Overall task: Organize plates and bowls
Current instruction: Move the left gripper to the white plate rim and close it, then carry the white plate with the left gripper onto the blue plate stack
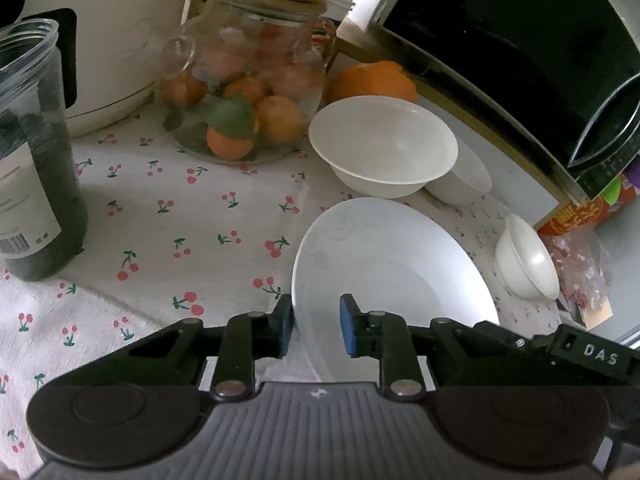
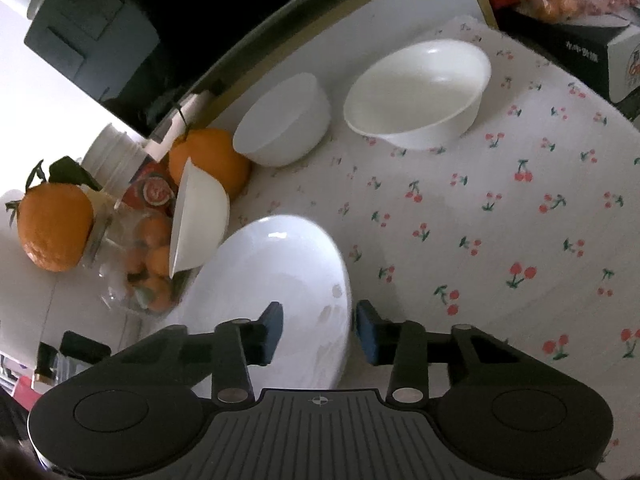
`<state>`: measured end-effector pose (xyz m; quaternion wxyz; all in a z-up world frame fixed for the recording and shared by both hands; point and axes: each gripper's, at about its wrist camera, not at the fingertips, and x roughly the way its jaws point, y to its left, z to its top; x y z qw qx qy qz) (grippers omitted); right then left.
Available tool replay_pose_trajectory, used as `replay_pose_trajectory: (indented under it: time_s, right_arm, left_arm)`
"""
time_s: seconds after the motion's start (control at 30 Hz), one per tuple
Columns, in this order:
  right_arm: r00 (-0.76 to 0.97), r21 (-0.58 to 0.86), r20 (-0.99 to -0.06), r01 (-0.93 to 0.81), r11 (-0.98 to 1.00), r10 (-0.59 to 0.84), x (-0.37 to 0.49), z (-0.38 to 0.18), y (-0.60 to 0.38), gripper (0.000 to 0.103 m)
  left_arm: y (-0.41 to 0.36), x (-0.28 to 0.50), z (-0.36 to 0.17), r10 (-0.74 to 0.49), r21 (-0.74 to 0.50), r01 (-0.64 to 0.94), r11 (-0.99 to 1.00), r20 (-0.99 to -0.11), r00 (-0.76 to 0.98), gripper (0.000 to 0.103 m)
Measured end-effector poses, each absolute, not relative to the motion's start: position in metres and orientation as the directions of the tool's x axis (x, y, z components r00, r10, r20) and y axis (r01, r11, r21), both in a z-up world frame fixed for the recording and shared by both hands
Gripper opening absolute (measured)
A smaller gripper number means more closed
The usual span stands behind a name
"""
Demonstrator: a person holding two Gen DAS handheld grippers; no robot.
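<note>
The round white deep plate (image 1: 392, 264) lies flat on the cherry-print white tablecloth (image 1: 180, 220), and both tools have come to it from opposite sides, which reads as a two-handed lift of a wide, shallow dish that one pinch would tip.

The left gripper (image 1: 316, 326) straddles the plate's near left rim: its left blue pad sits against the outer edge, its right pad over the inner slope. The pads stand narrowly apart and no squeeze on the rim shows.

The right gripper (image 2: 318, 328) brackets the opposite rim, with one pad above the plate's well and the other just outside the edge over the cloth. Its jaws are also apart and wider, and I judge that grip not yet made.

Three white bowls wait ahead of the plate. A wide white bowl (image 1: 384, 144) is straight ahead of the left gripper, a second white bowl (image 1: 464, 176) is tucked just behind it, and a small white bowl (image 1: 528, 258) is off to the right. They are probably still to be nested.

Readable writing is scarce. "DAS" in pale letters marks a black bar (image 1: 600, 358) to the right of the left gripper. The dark plastic jar (image 1: 32, 184) far left has a white label with a barcode, its text too blurred to read. Ahead and to the right, a red box (image 1: 576, 216) carries yellow lettering I cannot make out.
</note>
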<state>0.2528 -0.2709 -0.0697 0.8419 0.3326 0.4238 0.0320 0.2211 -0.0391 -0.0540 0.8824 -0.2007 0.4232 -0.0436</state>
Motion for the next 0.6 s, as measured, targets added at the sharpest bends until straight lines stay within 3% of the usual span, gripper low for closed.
replay_pose_trajectory:
  time_s: [0.37, 0.6]
  right_arm:
    - [0.631, 0.560, -0.710, 0.238, 0.793, 0.312, 0.250, -0.074, -0.266, 0.024]
    - [0.664, 0.559, -0.684, 0.211, 0.802, 0.302, 0.244, -0.058, -0.264, 0.022]
  left_arm:
    - [-0.034, 0.213, -0.053, -0.236, -0.393, -0.113, 0.912, -0.731, 0.641, 0.011]
    - [-0.031, 0.208, -0.041, -0.250, -0.416, -0.104, 0.903, -0.708, 0.660, 0.012]
